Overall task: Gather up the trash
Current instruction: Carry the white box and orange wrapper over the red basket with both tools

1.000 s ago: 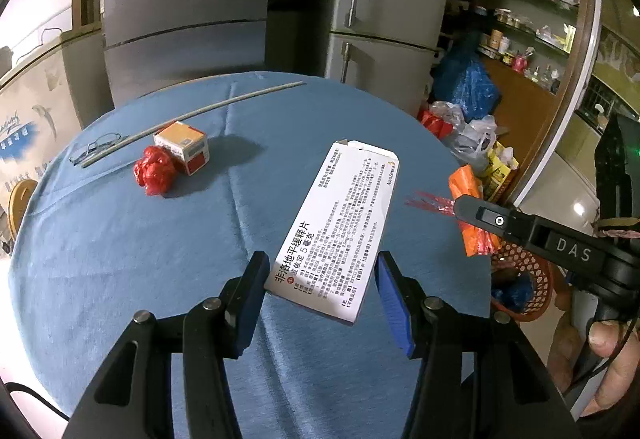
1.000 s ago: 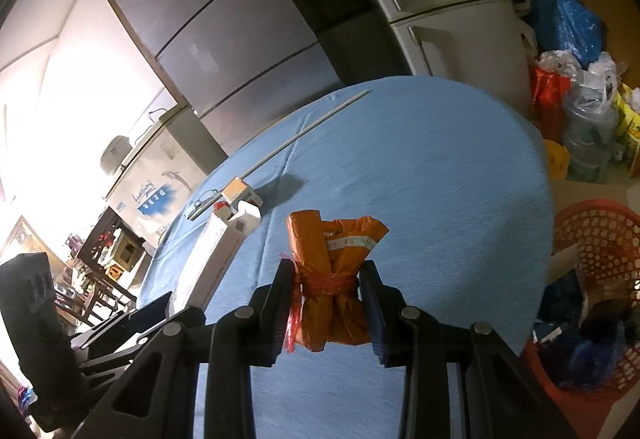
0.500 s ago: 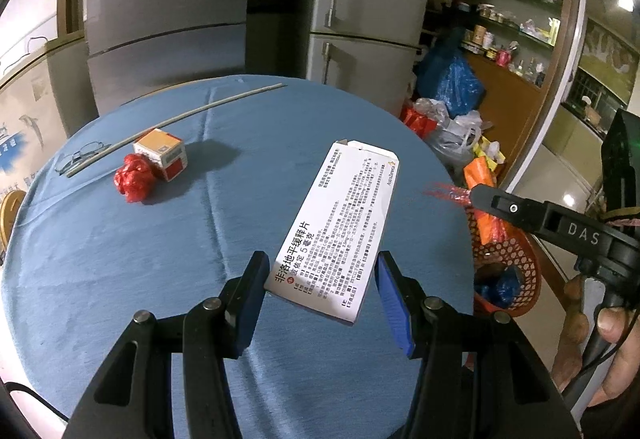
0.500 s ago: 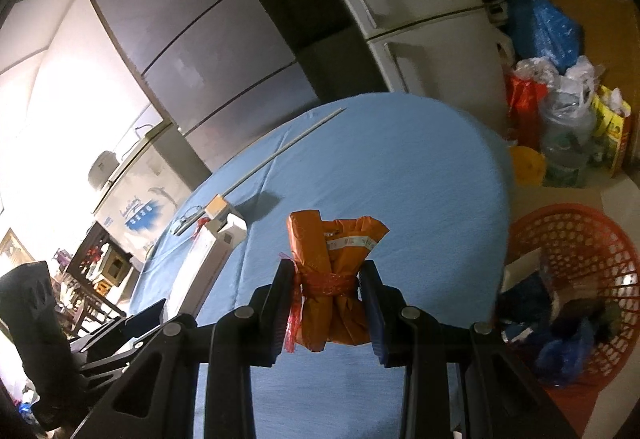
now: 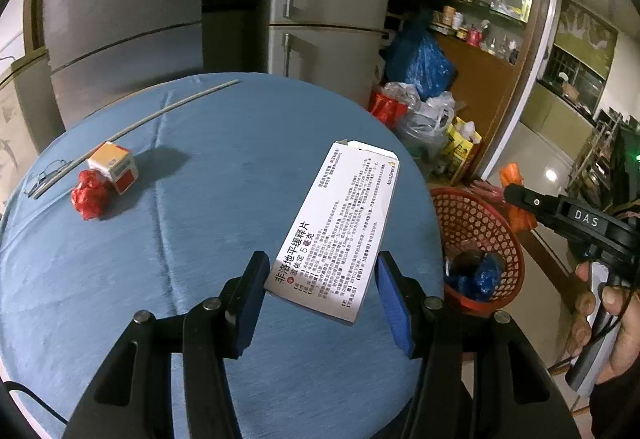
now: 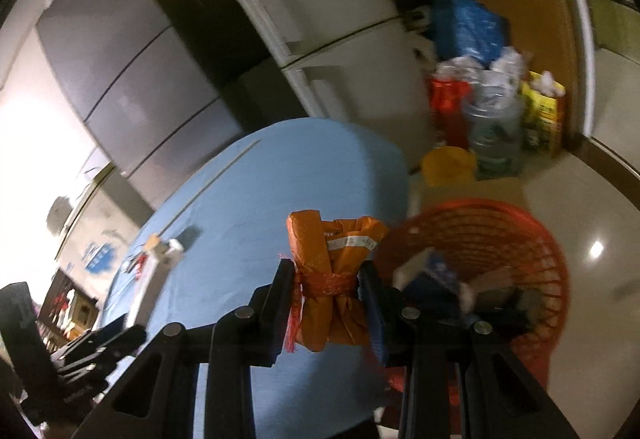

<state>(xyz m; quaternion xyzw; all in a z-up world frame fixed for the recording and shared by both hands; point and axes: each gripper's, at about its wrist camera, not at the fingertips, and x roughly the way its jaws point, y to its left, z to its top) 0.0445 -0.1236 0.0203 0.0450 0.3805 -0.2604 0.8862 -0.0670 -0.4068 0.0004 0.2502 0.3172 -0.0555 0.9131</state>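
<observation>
My left gripper (image 5: 320, 295) is shut on a white medicine box (image 5: 336, 227) printed with Chinese text and holds it above the round blue table (image 5: 200, 239). My right gripper (image 6: 326, 299) is shut on an orange wrapped bundle (image 6: 332, 279) tied with red netting. It hangs at the table's right edge, beside the red mesh trash basket (image 6: 520, 239) on the floor. The basket (image 5: 480, 231) holds blue and dark trash. In the left wrist view the right gripper (image 5: 516, 195) is above the basket's far side.
A crumpled red wrapper (image 5: 90, 193) and a small orange-and-white box (image 5: 114, 167) lie at the table's left, near glasses (image 5: 44, 175) and a long thin rod (image 5: 152, 119). Fridges stand behind. Bags and a yellow tub (image 6: 448, 165) crowd the floor to the right.
Both grippers have swung right with their loads. The right gripper has moved from over the table to the basket's edge. The basket now shows larger in both views.
</observation>
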